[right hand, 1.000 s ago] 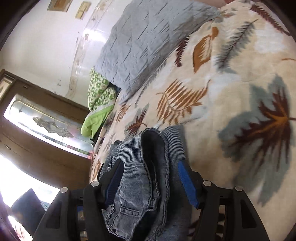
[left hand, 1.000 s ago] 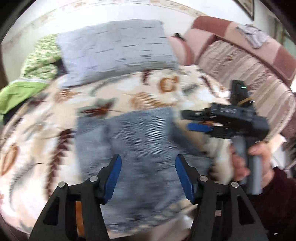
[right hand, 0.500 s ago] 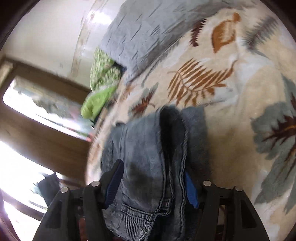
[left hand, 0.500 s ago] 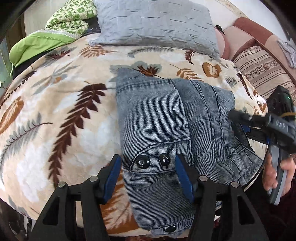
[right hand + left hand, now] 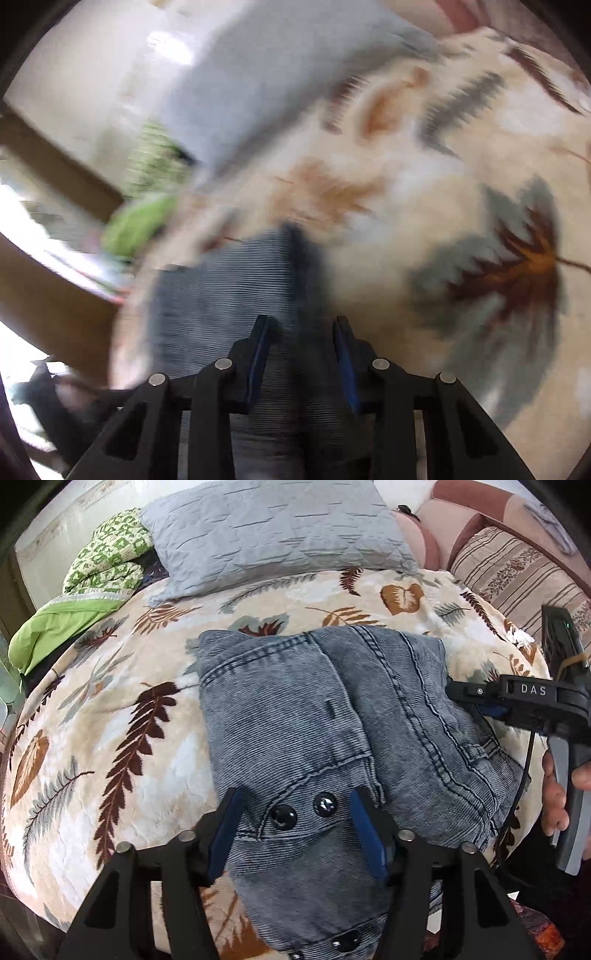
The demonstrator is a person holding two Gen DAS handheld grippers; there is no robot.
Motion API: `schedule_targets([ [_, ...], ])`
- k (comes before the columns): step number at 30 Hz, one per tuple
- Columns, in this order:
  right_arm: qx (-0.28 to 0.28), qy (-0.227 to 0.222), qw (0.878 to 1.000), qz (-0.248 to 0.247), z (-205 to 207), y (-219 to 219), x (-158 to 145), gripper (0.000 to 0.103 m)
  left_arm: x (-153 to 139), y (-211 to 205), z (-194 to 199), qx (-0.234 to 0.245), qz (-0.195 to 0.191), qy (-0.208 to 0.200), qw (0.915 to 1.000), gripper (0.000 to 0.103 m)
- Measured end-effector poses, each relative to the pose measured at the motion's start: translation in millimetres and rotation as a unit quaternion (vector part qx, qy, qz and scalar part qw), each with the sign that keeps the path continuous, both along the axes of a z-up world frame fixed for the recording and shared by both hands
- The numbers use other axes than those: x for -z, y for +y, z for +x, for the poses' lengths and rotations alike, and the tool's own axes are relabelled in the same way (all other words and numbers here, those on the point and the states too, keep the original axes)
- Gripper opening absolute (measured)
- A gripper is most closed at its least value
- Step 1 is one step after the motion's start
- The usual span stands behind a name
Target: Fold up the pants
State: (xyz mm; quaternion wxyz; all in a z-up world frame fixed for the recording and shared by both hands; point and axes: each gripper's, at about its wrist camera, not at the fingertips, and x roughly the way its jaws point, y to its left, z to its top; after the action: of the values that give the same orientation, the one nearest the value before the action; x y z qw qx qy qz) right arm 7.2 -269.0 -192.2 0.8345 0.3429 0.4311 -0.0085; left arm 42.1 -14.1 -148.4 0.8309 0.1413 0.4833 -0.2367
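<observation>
Two snaps show leftward only.

The pants lie folded on the blanket that covers the bed, near its front edge, one half lapped over the other. Behind them, at the far end of the bed, the pillow rests on the blanket, and left of the pillow sits a bundle of bedding. To the right, beyond the bed's edge, runs the sofa. The left tongs hang over the near end of the pants, straddling two snap buttons. The right tongs come in at the pants' right edge, a hand on their handle.
</observation>
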Motion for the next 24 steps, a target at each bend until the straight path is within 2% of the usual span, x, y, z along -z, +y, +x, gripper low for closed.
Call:
schedule_targets([
  [2, 0.010, -0.020, 1.000, -0.011, -3.5, -0.6, -10.8, 0.039, -10.2, 3.0, 1.1, -0.006, 0.006, -0.004, 1.0000, 0.066],
  [4, 0.025, -0.064, 0.997, -0.047, -12.1, 0.3, -30.5, 0.039, -30.6, 8.7, -0.9, -0.012, -0.003, -0.037, 0.9992, 0.066],
  [6, 0.028, -0.114, 0.991, -0.060, -19.8, 3.5, -47.7, 0.039, -50.6, 8.7, -1.0, -0.010, -0.010, -0.072, 0.9973, 0.073],
  [8, 0.015, -0.144, 0.987, -0.071, -20.9, 9.2, -58.9, 0.039, -63.5, 2.6, 3.9, -0.005, -0.009, -0.098, 0.9951, 0.083],
  [11, -0.022, -0.158, 0.985, -0.063, -11.8, 22.2, -64.7, 0.039, -59.6, -17.8, 22.0, -0.002, 0.037, -0.117, 0.9925, 0.083],
  [14, -0.057, -0.149, 0.985, -0.072, 1.3, 38.2, -64.6, 0.039, -39.7, -32.9, 41.9, -0.010, 0.063, -0.095, 0.9934, 0.083],
  [17, -0.087, -0.121, 0.987, -0.059, 19.2, 44.3, -52.1, 0.040, -17.8, -40.4, 52.6, -0.030, 0.086, -0.073, 0.9932, 0.083],
  [21, -0.082, -0.047, 0.995, 0.008, 42.7, 30.8, -13.5, 0.040, -1.3, -42.0, 54.1, -0.040, 0.094, -0.069, 0.9924, 0.083],
  [24, -0.072, -0.025, 0.996, 0.049, 45.7, 18.9, 1.5, 0.038, 5.3, -44.9, 56.1, -0.038, 0.100, -0.072, 0.9917, 0.083],
])
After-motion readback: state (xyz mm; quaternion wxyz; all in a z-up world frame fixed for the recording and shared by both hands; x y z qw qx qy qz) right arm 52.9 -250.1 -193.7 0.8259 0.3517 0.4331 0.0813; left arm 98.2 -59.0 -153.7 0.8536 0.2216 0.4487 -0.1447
